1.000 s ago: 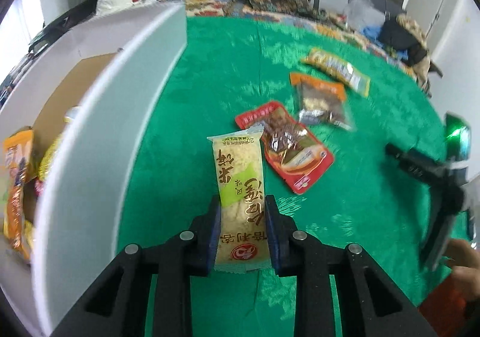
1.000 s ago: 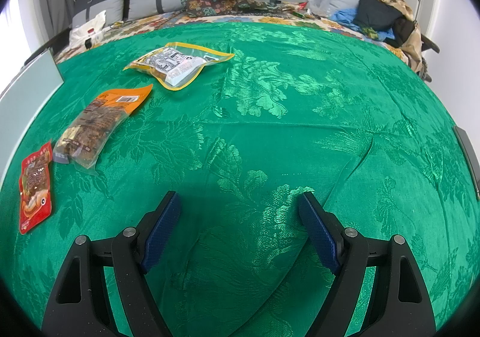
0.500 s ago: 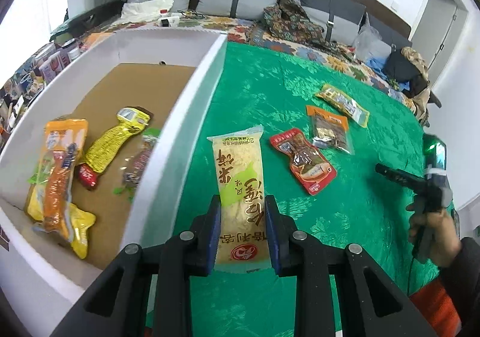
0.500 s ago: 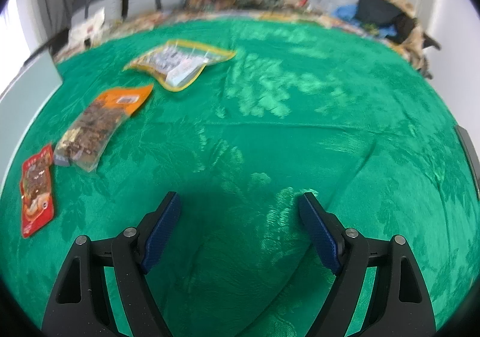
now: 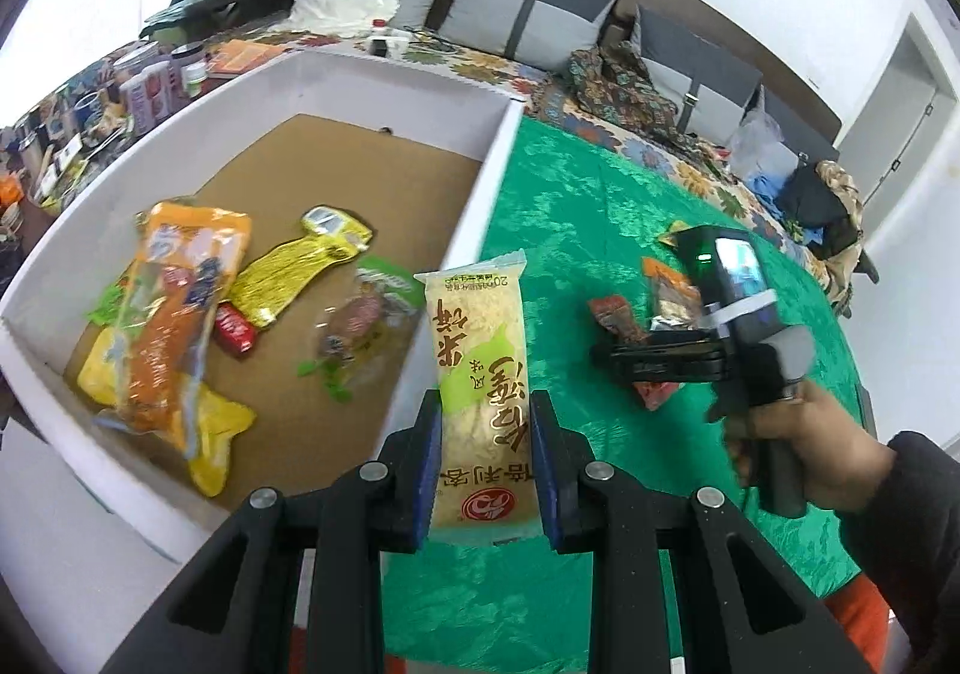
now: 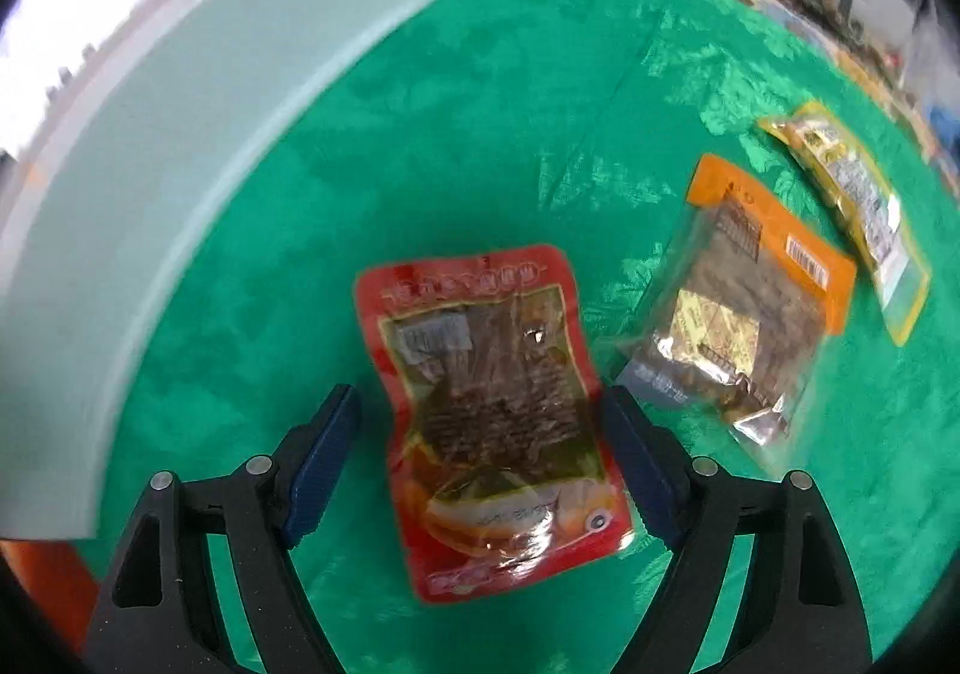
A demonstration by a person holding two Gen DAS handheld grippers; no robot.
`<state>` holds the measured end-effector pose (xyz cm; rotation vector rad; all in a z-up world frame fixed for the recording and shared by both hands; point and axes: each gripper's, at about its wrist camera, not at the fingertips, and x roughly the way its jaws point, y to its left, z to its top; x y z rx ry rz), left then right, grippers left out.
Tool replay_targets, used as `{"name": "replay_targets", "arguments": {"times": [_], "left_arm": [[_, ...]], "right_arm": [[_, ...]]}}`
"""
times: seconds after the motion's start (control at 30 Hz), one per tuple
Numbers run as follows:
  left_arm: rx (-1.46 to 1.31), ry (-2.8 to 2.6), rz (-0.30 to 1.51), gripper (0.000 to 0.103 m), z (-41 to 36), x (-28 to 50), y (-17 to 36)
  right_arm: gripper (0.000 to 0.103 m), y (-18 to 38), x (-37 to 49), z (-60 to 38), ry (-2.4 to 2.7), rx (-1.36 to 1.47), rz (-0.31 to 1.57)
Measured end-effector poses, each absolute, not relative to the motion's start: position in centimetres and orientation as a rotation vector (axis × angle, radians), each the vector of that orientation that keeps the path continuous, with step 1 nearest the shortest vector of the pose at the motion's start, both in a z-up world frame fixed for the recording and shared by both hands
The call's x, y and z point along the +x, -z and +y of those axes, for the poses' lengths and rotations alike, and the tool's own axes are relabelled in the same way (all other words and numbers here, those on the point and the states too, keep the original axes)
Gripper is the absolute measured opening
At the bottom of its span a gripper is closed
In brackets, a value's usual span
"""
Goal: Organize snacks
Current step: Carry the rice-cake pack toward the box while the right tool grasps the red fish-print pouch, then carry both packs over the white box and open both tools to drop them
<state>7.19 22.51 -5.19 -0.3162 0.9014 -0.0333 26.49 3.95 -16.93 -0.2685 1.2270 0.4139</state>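
My left gripper (image 5: pixel 483 452) is shut on a pale yellow rice-cracker packet (image 5: pixel 480 368), held in the air above the right wall of the white box (image 5: pixel 468 230). Inside the box lie an orange packet (image 5: pixel 174 314), a yellow packet (image 5: pixel 300 266) and a clear green packet (image 5: pixel 366 332). My right gripper (image 6: pixel 480 428) is open, its fingers on either side of a red snack pouch (image 6: pixel 492 404) lying flat on the green cloth (image 6: pixel 468 122). The right gripper also shows in the left wrist view (image 5: pixel 654 359), held by a hand.
An orange-topped clear pouch (image 6: pixel 750 308) and a yellow-edged pouch (image 6: pixel 852 194) lie right of the red one. The box's outer wall (image 6: pixel 180 164) stands to the left. A sofa with cushions (image 5: pixel 528 14) and cluttered jars (image 5: pixel 156 86) lie beyond the table.
My left gripper has swung left with the rice-cracker packet, to above the box wall. My right gripper has moved left across the cloth and now straddles the red pouch.
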Motion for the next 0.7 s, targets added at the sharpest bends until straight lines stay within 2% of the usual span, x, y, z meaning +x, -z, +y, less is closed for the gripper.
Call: {"name": "replay_targets", "arguments": {"times": [0.03, 0.1, 0.17, 0.2, 0.23, 0.27, 0.3, 0.33, 0.37, 0.57, 0.63, 0.67, 0.7], "left_arm": [[-0.321, 0.031, 0.901, 0.027, 22.8, 7.1, 5.3], [-0.34, 0.028, 0.901, 0.027, 23.5, 7.0, 5.5], [-0.358, 0.026, 0.898, 0.027, 24.0, 7.1, 5.6], [-0.365, 0.025, 0.895, 0.027, 24.2, 7.1, 5.5], [-0.373, 0.024, 0.892, 0.027, 24.4, 7.1, 5.4], [-0.381, 0.022, 0.884, 0.027, 24.8, 7.0, 5.2], [-0.381, 0.017, 0.88, 0.027, 25.1, 7.0, 5.0], [-0.38, 0.009, 0.875, 0.027, 25.3, 6.9, 4.8], [-0.379, -0.002, 0.867, 0.027, 25.9, 6.8, 4.5], [-0.386, -0.049, 0.853, 0.027, 28.3, 6.6, 4.0], [-0.387, -0.058, 0.847, 0.027, 28.7, 6.3, 3.9], [-0.388, -0.06, 0.845, 0.027, 28.9, 6.2, 3.8], [-0.389, -0.06, 0.844, 0.027, 28.9, 6.2, 3.8]], "right_arm": [[0.08, 16.8, 26.3, 3.8, -0.414, -0.255, 1.235], [0.064, 16.5, 26.0, 2.6, -0.427, -0.187, 1.255], [0.059, 16.2, 25.9, 1.1, -0.444, -0.118, 1.274], [0.032, 15.9, 25.7, 0.4, -0.459, -0.08, 1.281], [0.032, 15.6, 25.5, -0.4, -0.456, -0.044, 1.282], [0.021, 15.3, 25.5, -1.1, -0.467, -0.008, 1.282], [0.016, 14.8, 25.3, -1.5, -0.482, 0.025, 1.278], [0.016, 14.3, 25.1, -2.1, -0.487, 0.054, 1.274], [0.004, 13.7, 25.2, -2.2, -0.495, 0.076, 1.268], [0.004, 11.0, 24.6, -3.1, -0.51, 0.112, 1.222], [0.01, 11.0, 24.7, -2.6, -0.499, 0.031, 1.206], [0.018, 11.3, 24.6, -2.3, -0.509, 0.005, 1.202], [0.053, 11.9, 24.5, -2.0, -0.524, -0.003, 1.212]]}}
